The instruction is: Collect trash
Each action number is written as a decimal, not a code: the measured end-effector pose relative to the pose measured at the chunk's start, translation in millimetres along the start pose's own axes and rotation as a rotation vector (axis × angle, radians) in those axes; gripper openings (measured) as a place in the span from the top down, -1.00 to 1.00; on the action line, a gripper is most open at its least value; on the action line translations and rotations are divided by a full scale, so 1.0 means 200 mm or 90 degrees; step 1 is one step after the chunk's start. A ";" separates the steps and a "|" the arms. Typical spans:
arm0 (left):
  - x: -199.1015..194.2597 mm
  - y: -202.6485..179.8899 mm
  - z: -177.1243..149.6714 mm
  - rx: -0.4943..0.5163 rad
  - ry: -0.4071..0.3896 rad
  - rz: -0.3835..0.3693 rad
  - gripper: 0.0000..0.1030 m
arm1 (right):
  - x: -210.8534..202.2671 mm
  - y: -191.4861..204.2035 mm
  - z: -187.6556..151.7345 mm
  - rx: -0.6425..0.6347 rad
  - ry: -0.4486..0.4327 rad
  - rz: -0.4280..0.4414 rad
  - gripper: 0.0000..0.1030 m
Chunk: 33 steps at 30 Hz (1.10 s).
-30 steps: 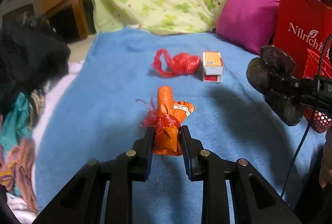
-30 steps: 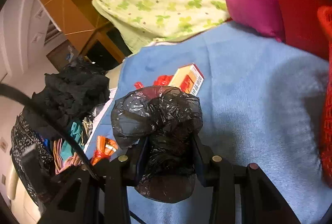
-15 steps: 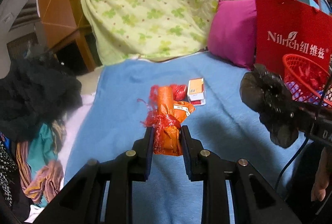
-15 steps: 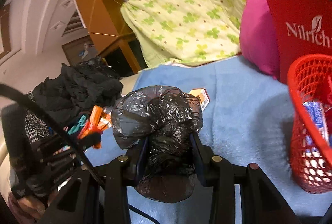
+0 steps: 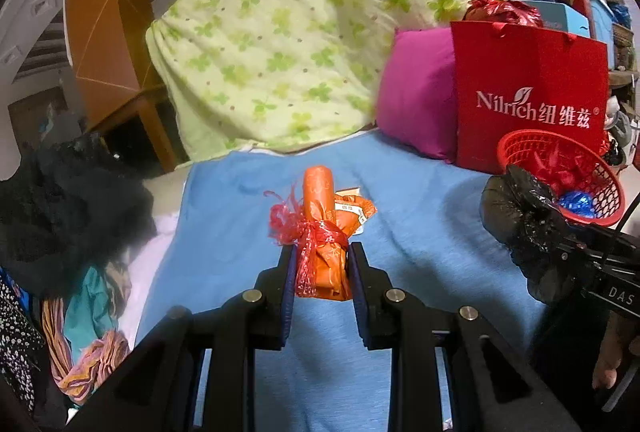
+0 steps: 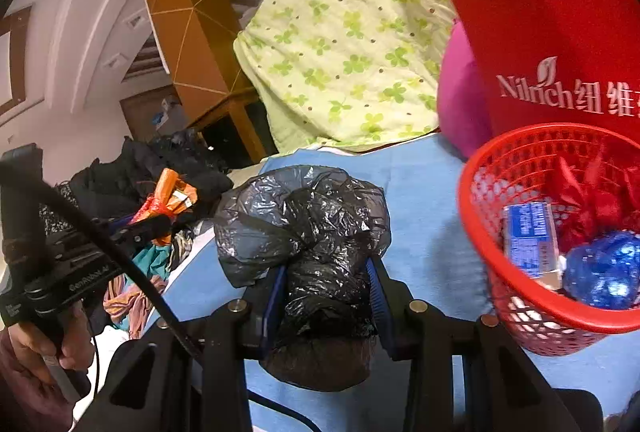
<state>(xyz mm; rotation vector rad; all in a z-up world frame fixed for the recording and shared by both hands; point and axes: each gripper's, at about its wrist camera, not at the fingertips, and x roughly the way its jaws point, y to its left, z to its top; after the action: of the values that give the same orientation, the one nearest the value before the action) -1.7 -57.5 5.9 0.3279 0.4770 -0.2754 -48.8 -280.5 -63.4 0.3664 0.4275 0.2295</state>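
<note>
My left gripper (image 5: 320, 258) is shut on an orange wrapper bundle (image 5: 322, 228) tied with red plastic, held up over the blue bedspread (image 5: 416, 232). A crumpled black plastic bag (image 6: 308, 232) fills my right gripper (image 6: 326, 272), which is shut on it. The same black bag (image 5: 520, 216) shows at the right of the left wrist view, just in front of the red mesh basket (image 5: 520, 148). In the right wrist view the red basket (image 6: 480, 232) stands close on the right, holding a blue foil ball (image 6: 604, 268), a blue carton (image 6: 528, 232) and red plastic. The orange bundle (image 6: 172, 192) appears at far left there.
A red paper gift bag (image 5: 528, 100) and a magenta pillow (image 5: 416, 92) stand behind the basket. A green clover quilt (image 5: 288, 32) is piled at the bed's head. Dark and coloured clothes (image 5: 68, 216) lie heaped off the bed's left edge. A hand (image 6: 28, 352) grips the left handle.
Both grippers rose and swung right with their loads. The red basket came into view and now sits close by the black bag. The small orange box and loose red plastic on the bed dropped out of sight.
</note>
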 end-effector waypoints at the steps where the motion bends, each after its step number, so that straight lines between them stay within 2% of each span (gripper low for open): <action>1: -0.01 -0.01 0.01 0.003 -0.004 0.000 0.48 | -0.01 -0.01 0.00 -0.001 -0.002 -0.001 0.19; 16: -0.07 -0.06 0.05 0.008 -0.014 0.000 0.48 | -0.10 -0.03 -0.02 -0.008 0.002 -0.018 0.19; 22: -0.10 -0.06 0.07 0.010 -0.021 -0.001 0.48 | -0.15 -0.01 0.02 -0.012 -0.015 -0.015 0.19; 33: -0.13 -0.09 0.09 0.017 -0.025 -0.009 0.48 | -0.26 0.07 0.09 -0.034 -0.052 -0.044 0.19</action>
<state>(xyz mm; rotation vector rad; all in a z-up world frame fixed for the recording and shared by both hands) -21.7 -75.9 29.7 0.3453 0.4377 -0.3012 -87.6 -288.2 -23.5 0.3064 0.3530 0.1573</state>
